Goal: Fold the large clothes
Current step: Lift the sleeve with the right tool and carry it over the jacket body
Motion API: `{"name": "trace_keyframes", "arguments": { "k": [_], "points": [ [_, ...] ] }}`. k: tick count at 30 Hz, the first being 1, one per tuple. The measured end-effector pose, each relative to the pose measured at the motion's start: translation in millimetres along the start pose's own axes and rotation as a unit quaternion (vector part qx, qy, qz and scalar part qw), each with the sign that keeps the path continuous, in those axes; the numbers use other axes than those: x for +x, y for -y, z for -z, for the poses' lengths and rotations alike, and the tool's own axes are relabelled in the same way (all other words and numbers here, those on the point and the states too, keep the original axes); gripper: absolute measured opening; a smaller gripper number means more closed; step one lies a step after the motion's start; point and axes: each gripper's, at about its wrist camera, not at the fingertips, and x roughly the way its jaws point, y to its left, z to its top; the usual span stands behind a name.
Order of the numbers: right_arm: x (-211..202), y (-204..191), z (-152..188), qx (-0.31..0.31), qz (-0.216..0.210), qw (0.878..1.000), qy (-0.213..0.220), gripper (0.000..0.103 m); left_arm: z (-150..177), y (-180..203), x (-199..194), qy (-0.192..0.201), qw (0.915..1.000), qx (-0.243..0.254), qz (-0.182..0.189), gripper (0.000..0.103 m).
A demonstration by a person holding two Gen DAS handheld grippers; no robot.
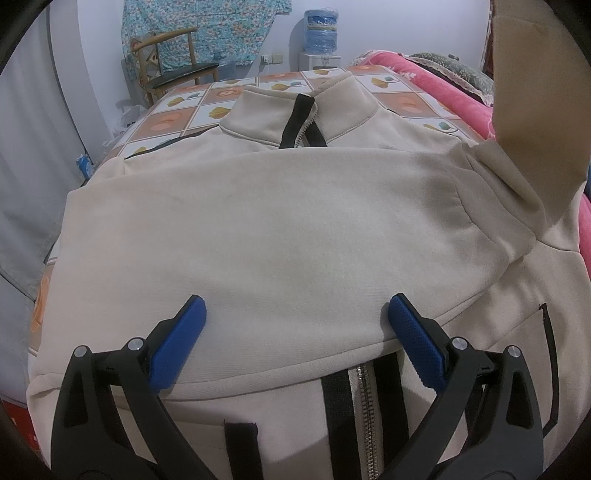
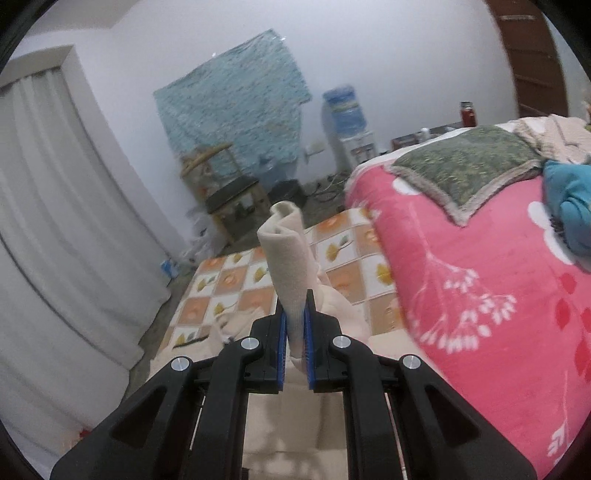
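Note:
A cream zip-up jacket point(image 1: 280, 229) with black trim lies flat on a tiled-pattern mat point(image 1: 173, 122), one sleeve folded across its chest. My left gripper point(image 1: 295, 314) hovers open just over that folded sleeve, its blue pads point(image 1: 177, 343) spread wide with only flat cloth beneath. The other sleeve point(image 1: 517, 155) rises at the right edge of the left wrist view. In the right wrist view my right gripper point(image 2: 295, 314) is shut on the cream sleeve cuff point(image 2: 286, 251), which sticks up rolled between the pads, lifted above the jacket body point(image 2: 280, 417).
A pink flowered blanket point(image 2: 480, 295) with a green cushion point(image 2: 461, 166) borders the mat on the right. A wooden chair point(image 1: 173, 62) and a water dispenser point(image 1: 321, 33) stand by the far wall. White curtains point(image 2: 55, 221) hang at the left.

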Motion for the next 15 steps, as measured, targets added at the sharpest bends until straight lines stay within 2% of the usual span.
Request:
{"name": "trace_keyframes", "arguments": {
  "k": [5, 10, 15],
  "points": [
    [17.8, -22.0, 19.6, -0.014, -0.022, 0.999, -0.028, 0.009, 0.1, 0.0, 0.1, 0.000, 1.0000, 0.000, 0.000, 0.096],
    [40.7, -43.4, 61.4, -0.022, -0.038, 0.997, -0.068, 0.009, 0.1, -0.1, 0.1, 0.000, 1.0000, 0.000, 0.000, 0.096],
    [63.3, -48.9, 105.1, -0.023, -0.034, 0.994, -0.096, 0.009, 0.1, 0.0, 0.2, 0.000, 1.0000, 0.000, 0.000, 0.096]
  ]
}}
